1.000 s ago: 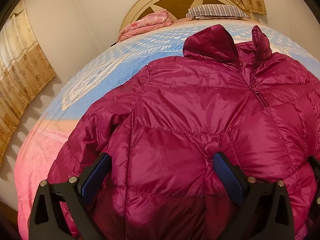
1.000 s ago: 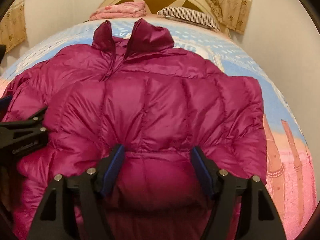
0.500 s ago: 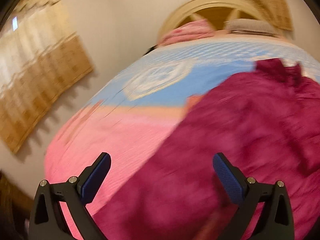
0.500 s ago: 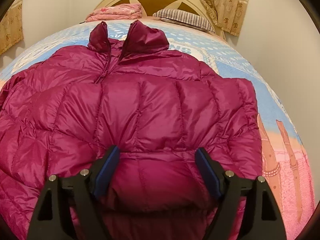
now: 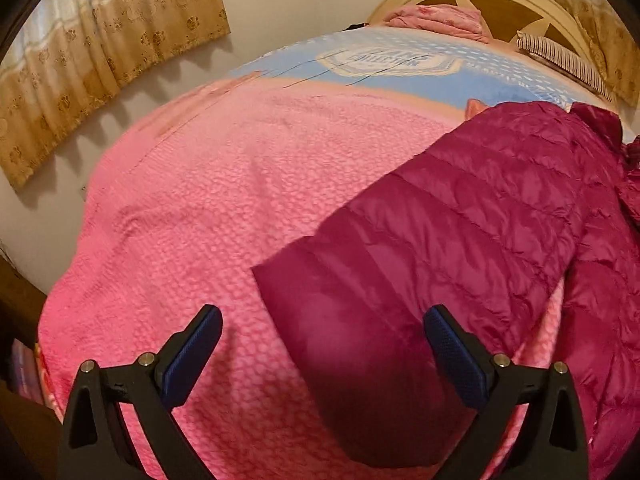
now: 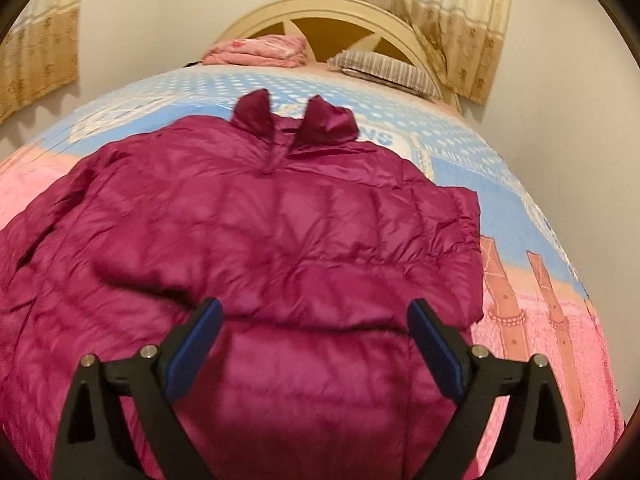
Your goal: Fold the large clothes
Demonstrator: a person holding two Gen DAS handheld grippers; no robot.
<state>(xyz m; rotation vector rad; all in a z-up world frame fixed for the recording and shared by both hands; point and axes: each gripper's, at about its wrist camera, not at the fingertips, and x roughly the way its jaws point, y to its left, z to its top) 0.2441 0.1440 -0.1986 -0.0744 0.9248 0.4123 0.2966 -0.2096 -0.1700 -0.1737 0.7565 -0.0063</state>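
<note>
A magenta puffer jacket lies front-up on the bed, collar toward the headboard. Its right sleeve is folded across the body. In the left wrist view its other sleeve stretches out over the pink bedspread, cuff nearest me. My left gripper is open and empty, just above that cuff. My right gripper is open and empty, above the jacket's lower part.
The bed has a pink and blue bedspread and a cream headboard. A folded pink blanket and a striped pillow lie at its head. Curtains hang on the left wall, with a gap beside the bed.
My left gripper swung left off the jacket body to the outstretched sleeve's cuff. My right gripper drew back a little, so more of the jacket and bed shows.
</note>
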